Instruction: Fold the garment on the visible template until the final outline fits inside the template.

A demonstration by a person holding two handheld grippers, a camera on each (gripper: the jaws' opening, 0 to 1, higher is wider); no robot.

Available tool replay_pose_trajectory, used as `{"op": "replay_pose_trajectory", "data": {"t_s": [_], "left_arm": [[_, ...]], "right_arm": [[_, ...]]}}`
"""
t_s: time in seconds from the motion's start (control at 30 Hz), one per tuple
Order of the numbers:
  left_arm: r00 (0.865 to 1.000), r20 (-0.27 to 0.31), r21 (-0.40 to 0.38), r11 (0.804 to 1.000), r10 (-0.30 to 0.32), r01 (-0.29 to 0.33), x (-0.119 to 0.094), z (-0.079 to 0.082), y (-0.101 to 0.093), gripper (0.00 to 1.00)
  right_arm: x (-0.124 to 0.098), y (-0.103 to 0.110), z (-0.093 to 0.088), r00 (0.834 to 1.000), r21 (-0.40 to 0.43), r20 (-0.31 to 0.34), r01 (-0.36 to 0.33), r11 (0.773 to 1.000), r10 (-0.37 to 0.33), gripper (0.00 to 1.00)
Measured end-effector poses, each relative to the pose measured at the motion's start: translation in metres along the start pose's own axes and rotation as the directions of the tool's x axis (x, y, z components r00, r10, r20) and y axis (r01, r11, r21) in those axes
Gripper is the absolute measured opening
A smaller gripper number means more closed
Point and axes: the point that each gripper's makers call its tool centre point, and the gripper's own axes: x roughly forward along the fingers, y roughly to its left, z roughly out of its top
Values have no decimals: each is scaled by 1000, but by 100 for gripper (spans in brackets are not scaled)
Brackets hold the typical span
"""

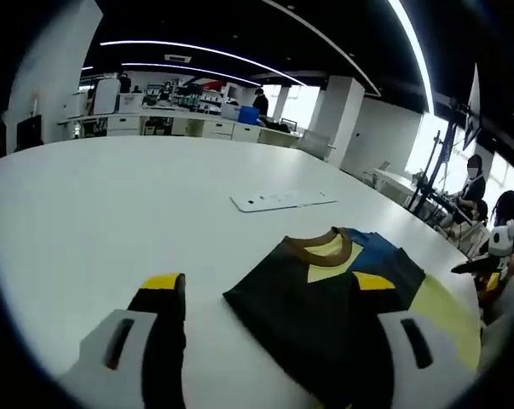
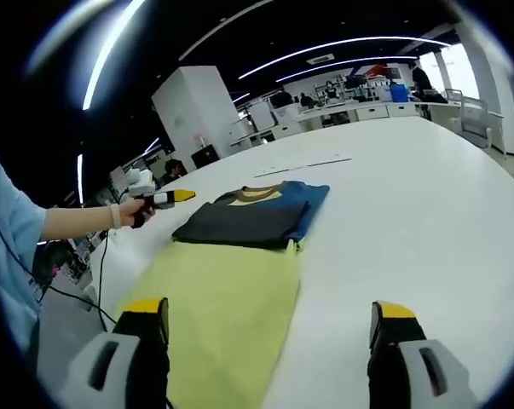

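Right gripper view: folded garment (image 2: 250, 218) shows no readable writing.

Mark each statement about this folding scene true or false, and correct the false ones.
1. The garment lies folded on the white table. True.
2. The yellow template is fully hidden under the garment. False: much of it lies bare in front of the garment in the right gripper view.
3. The right gripper has its jaws apart and holds nothing. True.
4. The left gripper is clamped on the garment's collar. False: its jaws stand apart, empty.
5. A flat white sheet lies on the table beyond the garment. True.
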Motion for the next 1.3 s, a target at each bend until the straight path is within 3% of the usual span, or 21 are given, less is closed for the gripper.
{"op": "replay_pose_trajectory", "data": {"t_s": [0.13, 0.33, 0.5, 0.6, 0.87, 1.03, 1.3], "left_arm": [[999, -13, 3, 999, -43, 43, -12, -5, -14, 99], [996, -30, 43, 995, -84, 86, -39, -10, -36, 99], [993, -7, 54, 992, -118, 118, -71, -9, -56, 99], [994, -11, 99, 989, -109, 110, -92, -14, -65, 99], [996, 33, 103, 991, -84, 81, -146, -16, -81, 99], [996, 58, 84, 995, -63, 58, -167, -21, -86, 99], [998, 22, 78, 996, -54, 53, -192, -43, -96, 99]], "right_arm": [[2, 1, 4, 1000, -15, -1, -4, 1000, 4, 100], [3, 7, 6, 1000, -33, -5, -19, 999, 19, 99], [2, 13, 8, 1000, -44, -6, -27, 999, 27, 98], [0, 18, 12, 999, -60, 0, -34, 998, 34, 98], [-7, 24, 25, 998, -68, 41, -45, 997, 47, 98], [-11, 29, 28, 997, -82, 50, -48, 995, 52, 98], [-21, 34, 33, 995, -91, 82, -44, 995, 51, 97]]}}
